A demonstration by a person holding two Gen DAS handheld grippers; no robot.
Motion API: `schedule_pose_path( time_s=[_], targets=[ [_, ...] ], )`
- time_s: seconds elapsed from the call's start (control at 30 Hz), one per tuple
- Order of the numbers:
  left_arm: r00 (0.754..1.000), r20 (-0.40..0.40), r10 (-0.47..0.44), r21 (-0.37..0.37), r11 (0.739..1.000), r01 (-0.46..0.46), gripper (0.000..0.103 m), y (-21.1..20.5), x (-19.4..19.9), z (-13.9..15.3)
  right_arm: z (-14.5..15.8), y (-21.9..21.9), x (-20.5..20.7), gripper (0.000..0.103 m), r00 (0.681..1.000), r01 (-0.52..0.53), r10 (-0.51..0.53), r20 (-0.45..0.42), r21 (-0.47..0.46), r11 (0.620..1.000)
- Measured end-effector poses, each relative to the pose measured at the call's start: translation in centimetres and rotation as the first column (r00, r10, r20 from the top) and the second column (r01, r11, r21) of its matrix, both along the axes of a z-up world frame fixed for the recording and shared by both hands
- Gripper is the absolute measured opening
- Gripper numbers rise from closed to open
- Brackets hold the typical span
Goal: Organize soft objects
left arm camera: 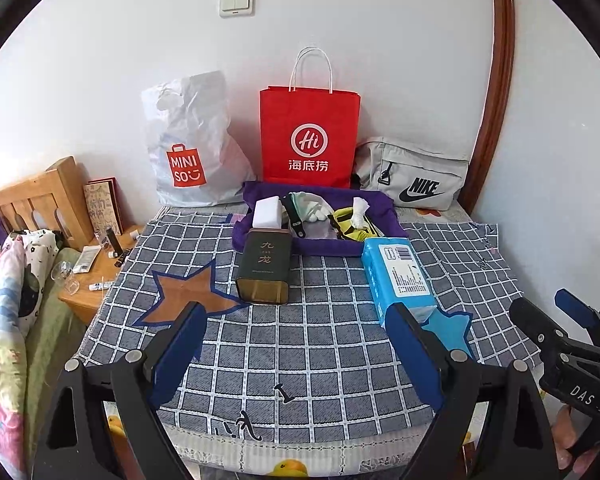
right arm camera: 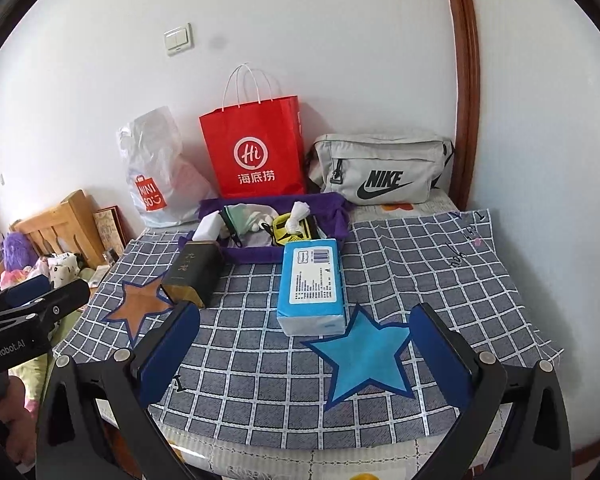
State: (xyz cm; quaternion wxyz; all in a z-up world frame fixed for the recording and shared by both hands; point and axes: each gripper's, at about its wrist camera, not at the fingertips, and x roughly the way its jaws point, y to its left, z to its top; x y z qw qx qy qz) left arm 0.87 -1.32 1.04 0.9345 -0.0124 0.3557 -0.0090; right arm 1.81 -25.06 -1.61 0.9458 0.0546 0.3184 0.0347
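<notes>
A blue tissue pack (left arm camera: 396, 276) (right arm camera: 312, 286) lies on the checked cloth in front of a purple fabric tray (left arm camera: 384, 210) (right arm camera: 336, 210). The tray holds a white sponge block (left arm camera: 268, 210) (right arm camera: 206, 227), a green pouch (left arm camera: 304, 204) (right arm camera: 236, 220), a yellow pouch with a crumpled tissue (left arm camera: 358, 210) (right arm camera: 298, 214). A dark tin (left arm camera: 265, 266) (right arm camera: 192, 274) lies left of the pack. My left gripper (left arm camera: 300, 312) is open and empty, short of the tin and pack. My right gripper (right arm camera: 306, 312) is open and empty, just short of the pack.
A white Miniso bag (left arm camera: 192, 148), a red paper bag (left arm camera: 310, 136) and a grey Nike bag (left arm camera: 416, 178) stand against the back wall. A wooden bedside table (left arm camera: 88, 280) with small items and bedding are at the left. The cloth's front edge is near me.
</notes>
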Motion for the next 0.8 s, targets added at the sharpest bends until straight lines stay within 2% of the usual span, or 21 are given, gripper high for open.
schedule_pose_path(
  time_s=[0.8],
  targets=[
    [1.000, 0.000, 0.007, -0.006, 1.000, -0.007, 0.091, 0.61, -0.36, -0.07, 0.01, 0.79, -0.61, 0.103, 1.000, -0.023, 0.022, -0.007, -0.031, 0.999]
  ],
)
